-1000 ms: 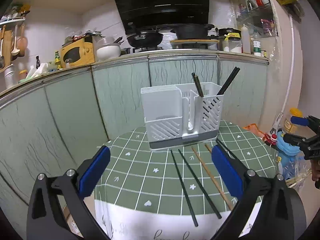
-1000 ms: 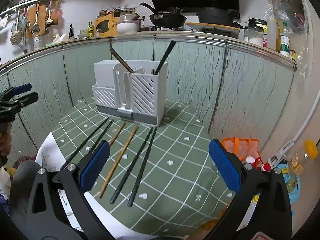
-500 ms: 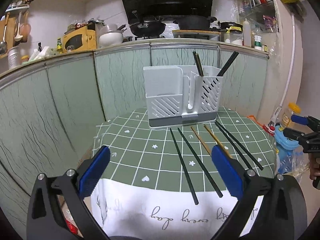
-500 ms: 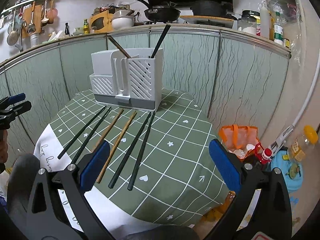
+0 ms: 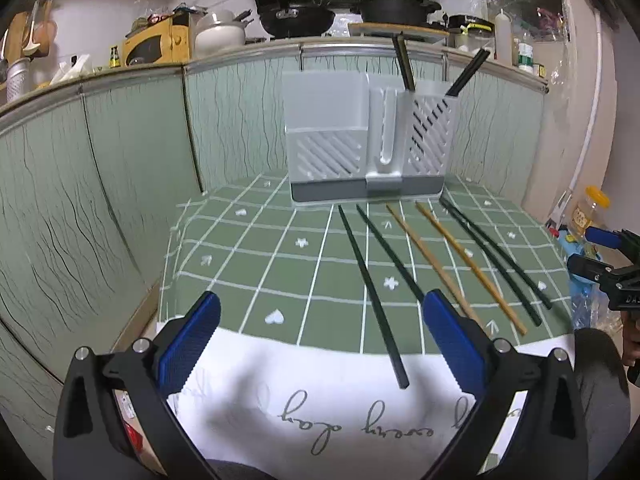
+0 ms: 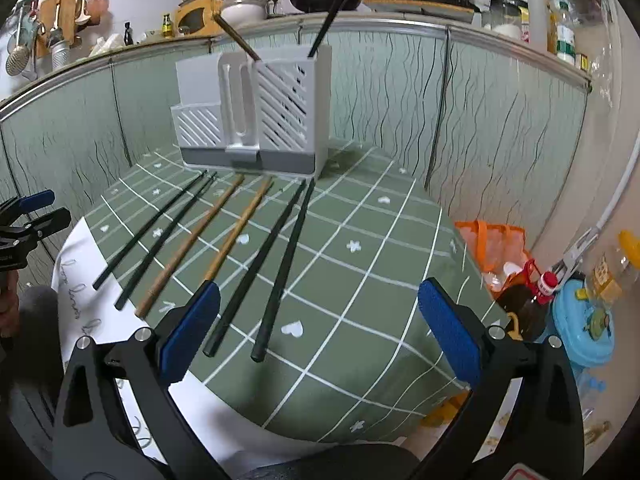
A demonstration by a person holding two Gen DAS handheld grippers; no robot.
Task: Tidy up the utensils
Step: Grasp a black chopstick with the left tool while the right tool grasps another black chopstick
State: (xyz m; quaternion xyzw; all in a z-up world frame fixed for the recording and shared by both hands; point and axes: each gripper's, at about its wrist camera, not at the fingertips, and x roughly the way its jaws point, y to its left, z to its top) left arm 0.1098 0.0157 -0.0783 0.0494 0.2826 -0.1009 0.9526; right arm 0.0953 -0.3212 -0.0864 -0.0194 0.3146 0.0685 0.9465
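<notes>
Tablecloth (image 6: 360, 280): 4 dark chopsticks (image 6: 280, 264), 2 wooden chopsticks (image 6: 192, 240); left hand-held gripper (image 5: 320, 328) & right hand-held gripper (image 6: 320, 316) wide, empty.

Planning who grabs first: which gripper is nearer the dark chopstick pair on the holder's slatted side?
Right. The right gripper hangs open just over that dark pair's near ends. The left gripper is open by the opposite dark pair, across the wooden chopsticks.

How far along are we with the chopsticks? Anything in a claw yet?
Done: chopsticks already stand in the white holder. In hand: nothing; left claw and right claw are open and empty. Left: six chopsticks on the tablecloth, including a wooden pair.
</notes>
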